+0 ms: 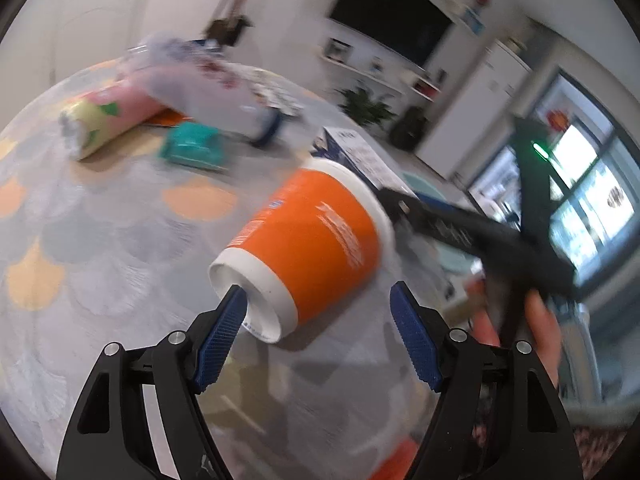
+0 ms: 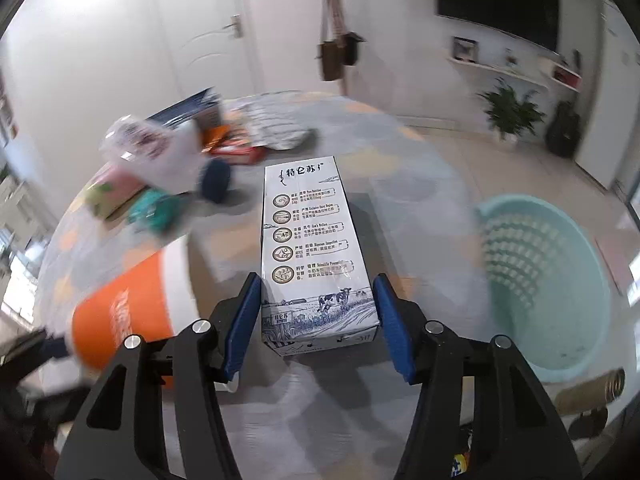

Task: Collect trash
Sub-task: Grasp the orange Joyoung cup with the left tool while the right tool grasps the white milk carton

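**Two grippers over a littered round worktop**

The left gripper (image 1: 318,312) stands with its jaws partly open around the narrow white base of an orange paper cup (image 1: 312,240), which lies on its side. The left ribbed blue pad (image 1: 224,336) meets the rim of the base; the right pad stands clear, so nothing is clamped. The right gripper (image 2: 316,312) has its jaws partly open on either side of a rectangular milk carton (image 2: 312,248) of white printed card, lying flat. Narrow gaps seem to show at both pads, though motion blur leaves contact uncertain. The worktop (image 2: 400,168) wears a grey cloth with a scalloped pattern in orange and pale tones. Further back lie a pink cylindrical can (image 1: 108,116), a crumpled teal wrapper (image 1: 192,148) and a clear plastic bottle (image 1: 208,92) with a blue cap. A pale green perforated plastic basket (image 2: 560,320) sits beside the worktop, right of the carton.
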{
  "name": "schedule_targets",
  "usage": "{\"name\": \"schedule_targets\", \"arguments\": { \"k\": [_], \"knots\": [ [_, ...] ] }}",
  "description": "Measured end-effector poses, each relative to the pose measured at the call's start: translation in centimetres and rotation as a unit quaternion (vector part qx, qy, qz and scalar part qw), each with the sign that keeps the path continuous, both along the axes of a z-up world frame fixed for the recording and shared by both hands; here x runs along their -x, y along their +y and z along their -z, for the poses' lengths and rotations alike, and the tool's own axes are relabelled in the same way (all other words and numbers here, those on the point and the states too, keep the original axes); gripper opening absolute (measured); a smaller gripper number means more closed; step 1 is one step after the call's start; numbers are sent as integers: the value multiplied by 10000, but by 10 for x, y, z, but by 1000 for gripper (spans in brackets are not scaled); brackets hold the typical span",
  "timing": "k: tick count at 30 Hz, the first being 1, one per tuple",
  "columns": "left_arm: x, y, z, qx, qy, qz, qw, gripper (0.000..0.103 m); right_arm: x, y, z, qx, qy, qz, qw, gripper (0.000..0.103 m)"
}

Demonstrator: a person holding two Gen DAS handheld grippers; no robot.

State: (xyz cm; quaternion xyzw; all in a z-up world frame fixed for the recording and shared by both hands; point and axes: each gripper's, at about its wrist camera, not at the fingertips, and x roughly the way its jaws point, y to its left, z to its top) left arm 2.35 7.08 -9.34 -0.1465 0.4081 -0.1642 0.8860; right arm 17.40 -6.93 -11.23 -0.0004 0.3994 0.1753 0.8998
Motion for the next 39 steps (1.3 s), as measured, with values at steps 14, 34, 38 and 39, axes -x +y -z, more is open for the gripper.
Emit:
{"name": "schedule_targets", "arguments": {
  "k": [14, 34, 38, 39],
  "knots": [
    [-31, -18, -18, -1645, -455, 355, 9847, 87, 20, -27, 2, -174, 216, 3, 9996, 54],
    [-66, -13, -5, -1177, -103, 24, 9930, 72, -23, -11, 3, -280, 457, -333, 9980, 64],
    [-67, -6, -14, -962, -233, -141, 9950, 72, -23, -4, 7, -135, 439, -375, 9982, 64],
    [-67, -6, -18, -914, -287, -155, 9953, 72, -22, -3, 7, -70, 416, -385, 9984, 59]
  ]
}}
